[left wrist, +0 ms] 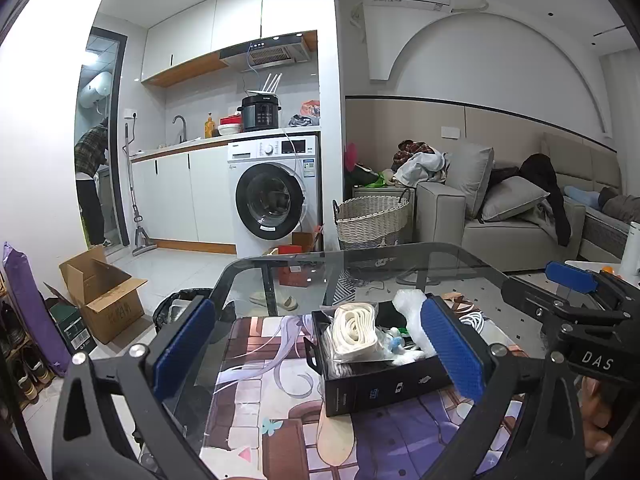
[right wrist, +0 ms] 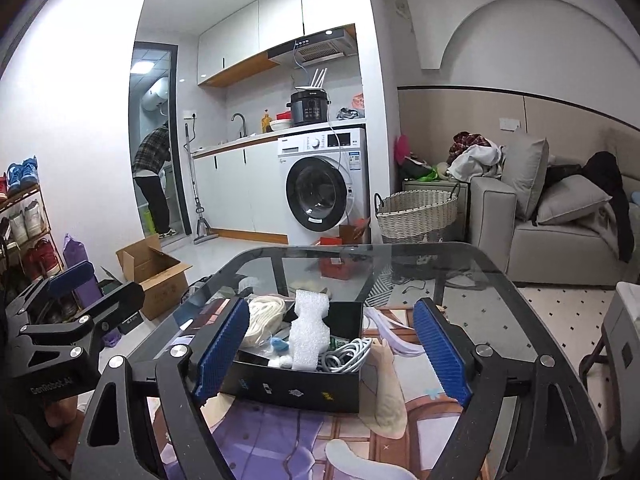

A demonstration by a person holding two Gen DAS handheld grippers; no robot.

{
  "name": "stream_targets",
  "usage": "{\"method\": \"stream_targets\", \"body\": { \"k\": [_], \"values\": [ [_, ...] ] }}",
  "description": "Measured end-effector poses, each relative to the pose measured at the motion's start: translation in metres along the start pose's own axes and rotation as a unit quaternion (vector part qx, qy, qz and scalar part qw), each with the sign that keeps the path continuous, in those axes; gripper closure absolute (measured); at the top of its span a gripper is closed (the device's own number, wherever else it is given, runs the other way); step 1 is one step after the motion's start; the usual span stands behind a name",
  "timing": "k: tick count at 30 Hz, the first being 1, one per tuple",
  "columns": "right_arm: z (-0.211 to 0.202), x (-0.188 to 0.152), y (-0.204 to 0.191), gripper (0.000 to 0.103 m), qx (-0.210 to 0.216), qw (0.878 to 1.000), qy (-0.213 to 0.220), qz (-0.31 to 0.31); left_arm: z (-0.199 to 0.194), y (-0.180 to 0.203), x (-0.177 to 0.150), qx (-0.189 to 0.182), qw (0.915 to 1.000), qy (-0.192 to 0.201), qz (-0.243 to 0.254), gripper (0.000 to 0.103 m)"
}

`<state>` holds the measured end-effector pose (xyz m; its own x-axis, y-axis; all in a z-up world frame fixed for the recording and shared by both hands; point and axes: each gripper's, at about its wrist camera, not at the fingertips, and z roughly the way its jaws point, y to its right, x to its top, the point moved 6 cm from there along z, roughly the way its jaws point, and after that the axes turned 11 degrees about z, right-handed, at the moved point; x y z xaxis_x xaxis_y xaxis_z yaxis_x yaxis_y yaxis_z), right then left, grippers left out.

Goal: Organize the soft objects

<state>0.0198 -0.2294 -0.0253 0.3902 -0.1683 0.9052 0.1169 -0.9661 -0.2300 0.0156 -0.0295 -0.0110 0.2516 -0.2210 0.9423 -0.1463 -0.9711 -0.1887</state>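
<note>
An open black box (left wrist: 376, 386) sits on a printed mat (left wrist: 260, 392) on the glass table. It holds a coil of white rope (left wrist: 354, 332), a white foam piece (left wrist: 406, 306) and other small soft items. In the right wrist view the box (right wrist: 296, 390) also shows the foam piece (right wrist: 308, 328), the rope (right wrist: 264, 316) and a grey-white cable bundle (right wrist: 344, 354). My left gripper (left wrist: 318, 346) stands open just short of the box, its pads touching nothing. Also open is my right gripper (right wrist: 330, 354), with the box ahead between its spread fingers.
The glass table's far rim (right wrist: 360, 249) is rounded. Beyond it on the floor are a wicker basket (right wrist: 416, 212), an open cardboard box (right wrist: 154, 276) and a washing machine (right wrist: 324, 188). A grey sofa (right wrist: 560, 236) with clothes is at the right. A person (right wrist: 154, 184) bends in the far doorway.
</note>
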Motion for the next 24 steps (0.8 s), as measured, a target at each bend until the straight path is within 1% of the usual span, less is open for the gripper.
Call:
{"method": "stream_targets", "body": {
  "k": [11,14,24],
  "values": [
    [0.0023,0.0004,-0.0016,0.017,0.000,1.000,-0.002,-0.002,0.0012,-0.0001,0.0001,0.001,1.0000,-0.005,-0.004,0.000],
    [0.0032,0.0003,-0.0020,0.017,0.000,1.000,-0.003,-0.002,0.0011,-0.0008,0.0007,0.007,1.0000,-0.004,-0.004,0.000],
    [0.0040,-0.0030,-0.0071,0.017,-0.004,1.000,-0.009,0.000,0.0032,0.0003,-0.0019,0.002,0.9999,-0.010,-0.006,0.000]
  ]
}}
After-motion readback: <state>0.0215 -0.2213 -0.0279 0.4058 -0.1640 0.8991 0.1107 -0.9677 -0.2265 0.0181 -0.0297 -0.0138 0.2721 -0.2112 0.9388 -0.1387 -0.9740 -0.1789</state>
